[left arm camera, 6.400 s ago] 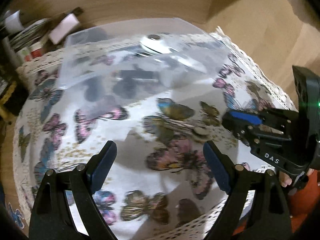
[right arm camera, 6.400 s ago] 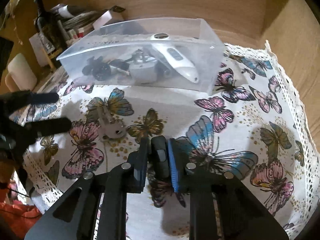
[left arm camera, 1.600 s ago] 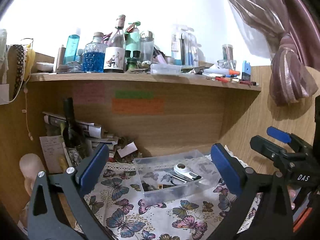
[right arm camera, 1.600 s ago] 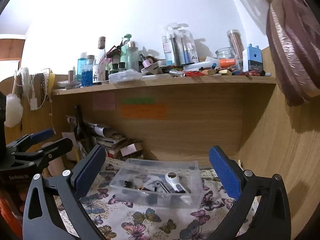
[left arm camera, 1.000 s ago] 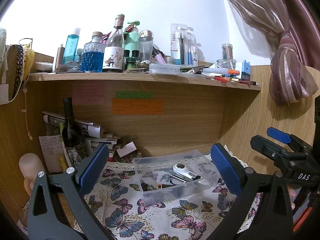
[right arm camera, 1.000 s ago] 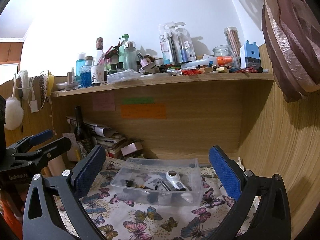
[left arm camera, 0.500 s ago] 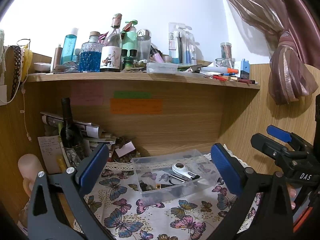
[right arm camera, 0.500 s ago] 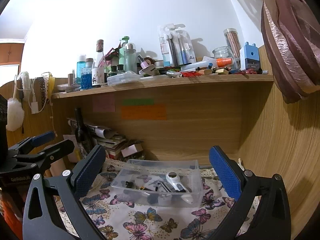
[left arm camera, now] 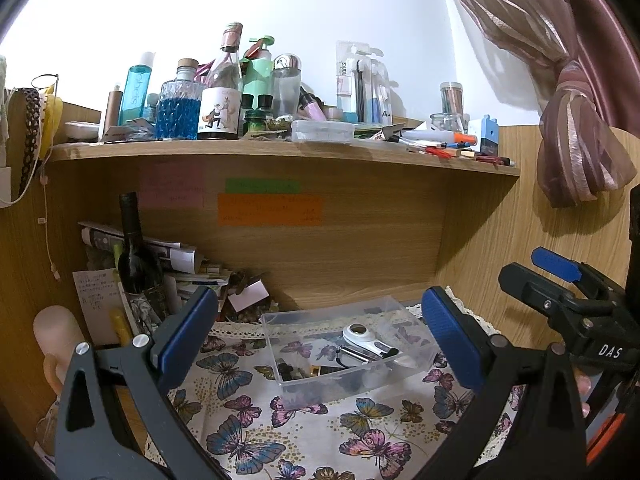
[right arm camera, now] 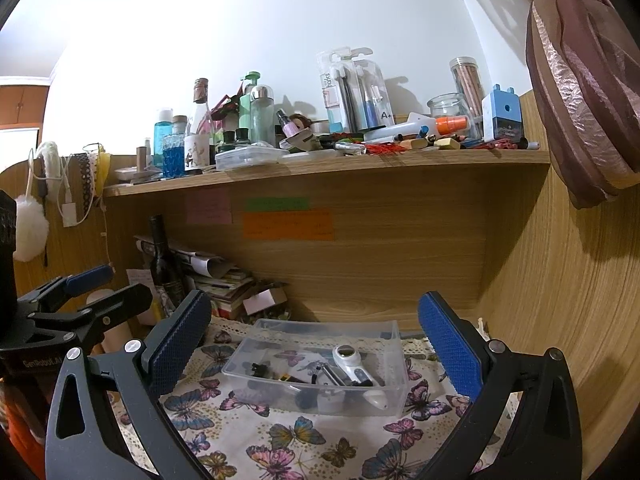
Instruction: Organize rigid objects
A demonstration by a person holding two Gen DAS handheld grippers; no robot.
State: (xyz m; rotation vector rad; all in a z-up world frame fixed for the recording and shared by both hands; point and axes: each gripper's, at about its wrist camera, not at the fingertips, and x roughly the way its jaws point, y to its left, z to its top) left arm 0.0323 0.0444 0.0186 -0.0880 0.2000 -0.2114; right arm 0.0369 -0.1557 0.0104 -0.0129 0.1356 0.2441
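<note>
Clear plastic forms the bin (left arm camera: 352, 354) in the left wrist view; it sits on the butterfly-print cloth (left arm camera: 256, 424) that covers the worktop, toward the back edge below the wooden shelf (left arm camera: 280, 150). Inside lie a white oval device (left arm camera: 366, 340) with a round lens-like end, a small metal piece just beside it, and some dark bits along the near wall. The left hand-held gripper (left arm camera: 320, 346) is spread wide and holds nothing, its blue pads framing the bin from well above the cloth. At the right edge of the view the right hand-held gripper (left arm camera: 560, 284) shows side-on, its jaws parted. A dark wine bottle (left arm camera: 136, 256) stands at the back left corner among stacked papers.

From the right wrist view, the same bin (right arm camera: 320, 372) sits near the back edge of the worktop, on the cloth (right arm camera: 280, 444), with the white device (right arm camera: 354, 368) leaning toward its right side and dark small parts (right arm camera: 260, 370) at its left. The right hand-held gripper (right arm camera: 316, 348) is released, wide apart and empty. The left hand-held gripper (right arm camera: 96, 288) appears at the left edge, also parted. Bottles and packaged toothbrushes (right arm camera: 352, 92) crowd the shelf (right arm camera: 320, 164) above.
</note>
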